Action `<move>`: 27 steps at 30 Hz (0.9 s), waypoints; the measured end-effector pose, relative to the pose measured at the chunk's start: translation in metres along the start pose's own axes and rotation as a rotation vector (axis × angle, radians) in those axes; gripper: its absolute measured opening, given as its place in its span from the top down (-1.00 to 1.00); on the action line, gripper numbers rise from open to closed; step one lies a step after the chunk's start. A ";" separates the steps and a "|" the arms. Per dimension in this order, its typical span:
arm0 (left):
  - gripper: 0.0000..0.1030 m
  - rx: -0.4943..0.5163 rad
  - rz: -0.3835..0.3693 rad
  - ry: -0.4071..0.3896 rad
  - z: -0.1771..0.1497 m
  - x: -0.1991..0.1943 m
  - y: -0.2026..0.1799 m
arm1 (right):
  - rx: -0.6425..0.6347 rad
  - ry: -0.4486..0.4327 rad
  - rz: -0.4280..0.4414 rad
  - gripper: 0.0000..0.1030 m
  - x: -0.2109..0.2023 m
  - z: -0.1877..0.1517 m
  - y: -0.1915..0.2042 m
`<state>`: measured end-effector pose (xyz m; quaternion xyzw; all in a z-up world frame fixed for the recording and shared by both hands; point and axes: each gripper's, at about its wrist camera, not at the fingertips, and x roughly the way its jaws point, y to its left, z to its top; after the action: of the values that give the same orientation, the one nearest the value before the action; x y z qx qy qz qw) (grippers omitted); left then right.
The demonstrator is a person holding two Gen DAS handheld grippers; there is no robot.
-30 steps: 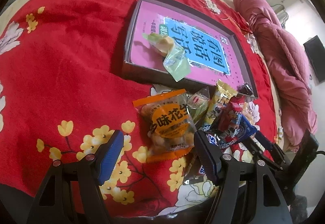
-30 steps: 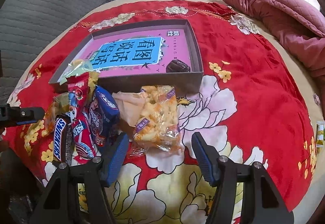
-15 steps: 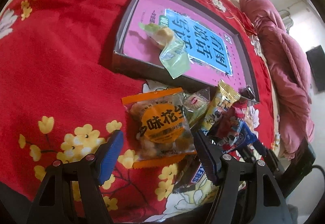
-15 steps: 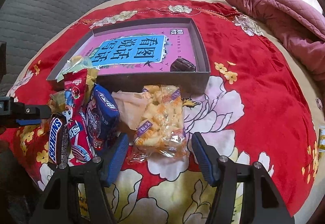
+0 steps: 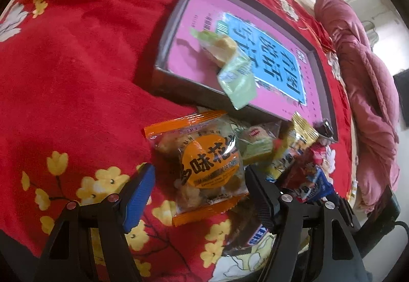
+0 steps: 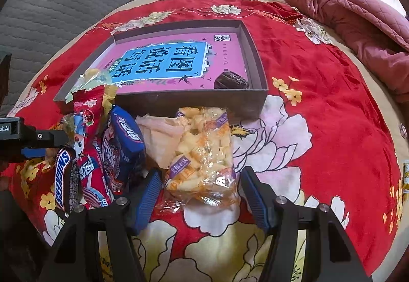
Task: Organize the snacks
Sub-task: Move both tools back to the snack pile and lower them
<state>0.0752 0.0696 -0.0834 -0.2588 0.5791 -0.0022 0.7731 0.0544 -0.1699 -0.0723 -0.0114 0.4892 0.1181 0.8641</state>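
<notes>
An orange peanut packet (image 5: 204,169) lies on the red flowered cloth between the fingers of my left gripper (image 5: 199,190). That gripper is open, with a gap at its blue left pad (image 5: 139,195). My right gripper (image 6: 202,192) is open around the near end of a clear bag of yellow crackers (image 6: 202,151), pads apart from it. Behind both stands a grey box (image 6: 204,103) with a pink and blue printed floor. In it lie a green-wrapped cake (image 5: 225,59) and a dark wrapped sweet (image 6: 231,82).
A heap of snacks sits between the two packets: a Snickers bar (image 6: 62,179), a blue biscuit pack (image 6: 125,144), a red pack (image 6: 88,113), a gold sachet (image 5: 304,128). A pink quilt (image 6: 358,26) lies far right. The bed's edge is near.
My left gripper has sunk and rolled a little, so the orange packet lies deeper between its fingers. The right gripper has barely shifted.
</notes>
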 end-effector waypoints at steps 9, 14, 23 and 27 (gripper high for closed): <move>-0.45 -0.065 -0.020 0.005 0.003 -0.001 0.009 | -0.033 -0.017 -0.040 -0.24 0.008 0.000 0.003; -0.45 -0.071 0.015 0.001 0.006 0.004 0.005 | -0.060 -0.027 -0.060 -0.23 0.014 0.001 0.006; -0.44 -0.008 0.120 -0.021 0.009 0.013 -0.008 | -0.041 -0.028 -0.045 -0.20 0.018 0.002 0.002; -0.42 -0.010 0.112 -0.036 0.011 0.015 -0.008 | -0.028 -0.030 -0.035 -0.07 0.019 0.003 -0.002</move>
<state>0.0925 0.0628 -0.0916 -0.2298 0.5787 0.0489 0.7810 0.0668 -0.1675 -0.0873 -0.0303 0.4741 0.1097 0.8731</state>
